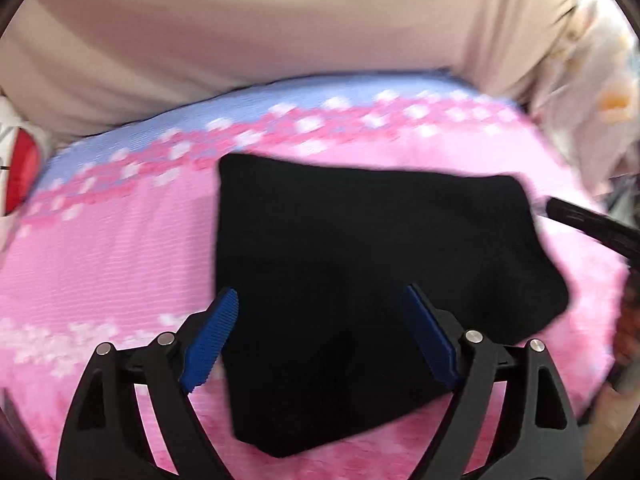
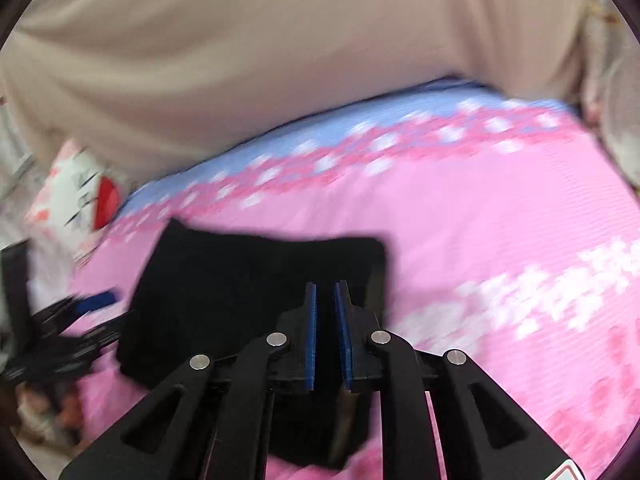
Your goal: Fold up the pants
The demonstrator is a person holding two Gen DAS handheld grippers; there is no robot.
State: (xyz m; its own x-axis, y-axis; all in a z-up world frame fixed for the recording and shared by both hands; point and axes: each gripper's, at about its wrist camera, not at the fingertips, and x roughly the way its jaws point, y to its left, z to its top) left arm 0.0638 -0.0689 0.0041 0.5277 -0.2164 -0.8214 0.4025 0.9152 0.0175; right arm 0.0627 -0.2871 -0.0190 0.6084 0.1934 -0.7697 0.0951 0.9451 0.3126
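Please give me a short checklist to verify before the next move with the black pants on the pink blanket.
1. Left tongs open, holding nothing: ok.
2. Right tongs nearly closed; gripping fabric: cannot tell.
3. Black pants folded into a compact shape: ok.
4. Pants lie wholly on the pink blanket: ok.
5. Edges neatly aligned: cannot tell, pictures are blurred.

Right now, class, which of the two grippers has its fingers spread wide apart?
The left gripper: its blue pads stand wide apart over the black pants. The right gripper's nearly meet.
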